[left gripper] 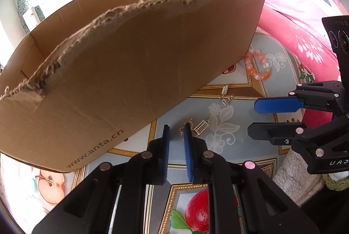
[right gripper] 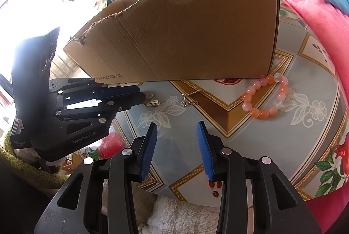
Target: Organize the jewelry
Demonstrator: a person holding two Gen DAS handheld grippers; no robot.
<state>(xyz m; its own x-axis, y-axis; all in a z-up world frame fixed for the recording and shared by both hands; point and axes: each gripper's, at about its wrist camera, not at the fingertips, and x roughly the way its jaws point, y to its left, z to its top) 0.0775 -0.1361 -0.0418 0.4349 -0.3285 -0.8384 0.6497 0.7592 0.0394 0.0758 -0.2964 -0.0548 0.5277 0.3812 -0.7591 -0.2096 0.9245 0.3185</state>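
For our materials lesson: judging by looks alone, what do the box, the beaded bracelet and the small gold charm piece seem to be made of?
Box: corrugated cardboard, matte brown; its torn top edge shows fluting.
Beaded bracelet: glossy, translucent pink and orange round beads, perhaps stone, glass or resin; the look leaves it open.
Gold charm piece: shiny yellow metal, with thin rings and a small frame; whether plated or solid cannot be told.

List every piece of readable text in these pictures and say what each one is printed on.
"www.anta.cn": low on the near wall of the cardboard box, readable in both wrist views.
"GenRobot.AI": on the body of the left gripper, in the right wrist view.
"DAS": cut off by the frame edge, on the body of the right gripper, in the left wrist view.
A small label near the left gripper's rear is too blurred to read.
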